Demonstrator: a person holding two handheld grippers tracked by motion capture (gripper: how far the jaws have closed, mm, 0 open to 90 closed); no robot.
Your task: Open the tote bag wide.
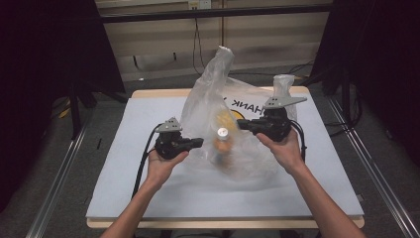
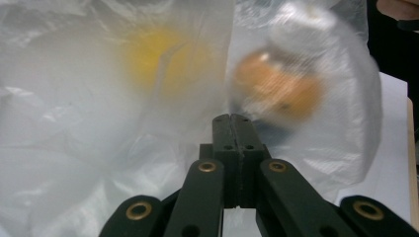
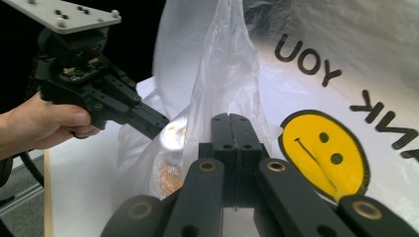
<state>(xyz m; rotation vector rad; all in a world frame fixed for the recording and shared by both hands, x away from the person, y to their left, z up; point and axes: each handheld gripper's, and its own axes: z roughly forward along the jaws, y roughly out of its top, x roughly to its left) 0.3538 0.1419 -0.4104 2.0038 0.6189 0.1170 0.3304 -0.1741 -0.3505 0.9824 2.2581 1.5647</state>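
A translucent plastic bag [image 1: 213, 94] printed with "THANK YOU" and a yellow smiley [image 3: 321, 153] stands half upright on the white board [image 1: 148, 193]. Inside it is a bottle [image 1: 223, 141] with a white cap and orange contents, blurred in the left gripper view [image 2: 276, 86]. My left gripper [image 1: 199, 142] meets the bag's left side, jaws closed with film at their tip [image 2: 231, 117]. My right gripper [image 1: 241, 124] is shut on the bag's right side, and film rises from its tip [image 3: 230, 117]. The left gripper [image 3: 160, 123] also shows across the bag in the right gripper view.
The board lies on a wooden table [image 1: 346, 223] with bare white surface in front of the bag and to both sides. Metal rails [image 1: 59, 173] run along the floor on either side. Cables [image 1: 198, 44] hang at the back wall.
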